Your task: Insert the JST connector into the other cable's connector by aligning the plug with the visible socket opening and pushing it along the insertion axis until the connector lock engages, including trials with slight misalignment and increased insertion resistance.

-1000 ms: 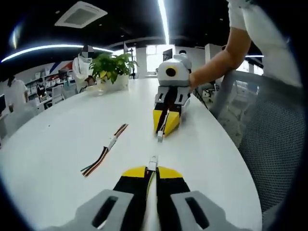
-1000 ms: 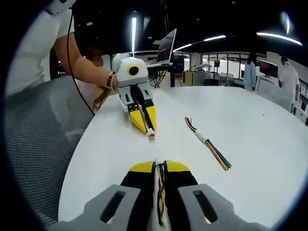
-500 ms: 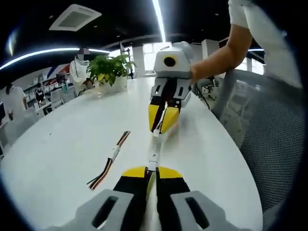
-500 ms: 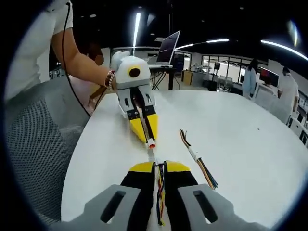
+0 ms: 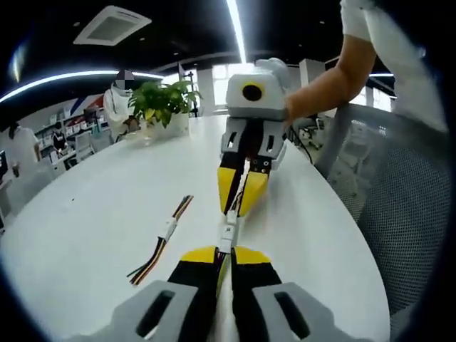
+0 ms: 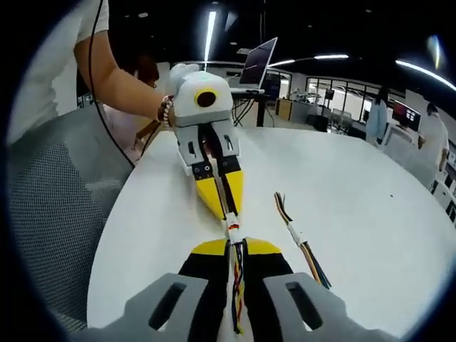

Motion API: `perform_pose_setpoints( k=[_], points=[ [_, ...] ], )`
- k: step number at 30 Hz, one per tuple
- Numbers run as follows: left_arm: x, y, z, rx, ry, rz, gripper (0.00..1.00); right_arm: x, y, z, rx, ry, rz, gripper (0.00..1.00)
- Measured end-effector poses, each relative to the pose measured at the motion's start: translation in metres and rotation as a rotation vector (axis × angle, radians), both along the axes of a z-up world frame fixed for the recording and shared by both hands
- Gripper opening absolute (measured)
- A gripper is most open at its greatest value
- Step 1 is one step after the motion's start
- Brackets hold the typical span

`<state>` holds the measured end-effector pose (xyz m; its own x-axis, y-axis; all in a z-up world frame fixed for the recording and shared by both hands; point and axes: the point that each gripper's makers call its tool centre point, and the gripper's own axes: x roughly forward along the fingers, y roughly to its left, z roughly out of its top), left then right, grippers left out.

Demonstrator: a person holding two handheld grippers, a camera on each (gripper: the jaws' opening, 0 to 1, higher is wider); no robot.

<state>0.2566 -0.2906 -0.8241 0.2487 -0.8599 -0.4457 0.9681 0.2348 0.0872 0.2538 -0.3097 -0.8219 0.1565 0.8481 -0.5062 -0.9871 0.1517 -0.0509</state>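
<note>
Left tool (image 5: 225, 251) at 6 o'clock in the left gripper view, jaws pressed together on a white plug (image 5: 227, 239) poking out past the yellow tips. Right tool (image 5: 237, 201) reaching in from 12 o'clock, nose down, yellow tips almost meeting the plug; contact between the two connectors too small to tell. Spare cable (image 5: 160, 239) flat on the white bench (image 5: 85, 206) at 9 o'clock of the plug, well apart, coloured wires fanned at its near end. Potted plant (image 5: 165, 101) far off at 11 o'clock.

In the right gripper view, right tool (image 6: 234, 249) at 6 o'clock, jaws clamped on a bundle of coloured wires (image 6: 236, 285) running back between them, small white socket (image 6: 233, 233) at the tips. Left tool (image 6: 221, 206) coming down from 12 o'clock, tips right at the socket, held by a hand (image 6: 162, 114). Spare cable (image 6: 301, 241) at 3 o'clock, apart. Mesh chair (image 6: 53, 214) at 9 o'clock beside the bench (image 6: 370, 214).
</note>
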Motion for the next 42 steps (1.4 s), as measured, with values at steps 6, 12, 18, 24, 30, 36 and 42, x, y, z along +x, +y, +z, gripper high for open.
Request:
perform_pose_setpoints(
  k=[6,12,18,24,30,36,42],
  points=[
    [0.001,-0.001,-0.002,0.005,-0.002,0.001,0.00,0.003,0.000,-0.003,-0.009,0.006,-0.003,0.04],
    [0.001,-0.002,0.000,0.003,-0.003,-0.002,0.00,0.002,0.000,-0.009,-0.037,0.013,0.005,0.04],
    [0.002,-0.002,0.001,0.001,-0.003,0.004,0.00,0.002,0.002,-0.008,-0.033,0.013,0.003,0.04],
    [0.002,-0.003,0.004,-0.010,0.001,0.011,0.00,0.002,0.004,-0.005,-0.025,0.012,0.002,0.04],
    [0.001,-0.003,0.004,-0.014,0.007,0.019,0.00,0.003,0.004,-0.005,-0.026,0.010,-0.002,0.04],
    [0.000,-0.002,0.006,-0.027,0.033,0.028,0.00,0.002,0.004,-0.004,-0.025,0.011,-0.001,0.04],
    [0.000,-0.001,0.009,-0.037,0.034,0.034,0.00,0.001,0.005,-0.001,-0.017,0.009,-0.001,0.04]
  ],
)
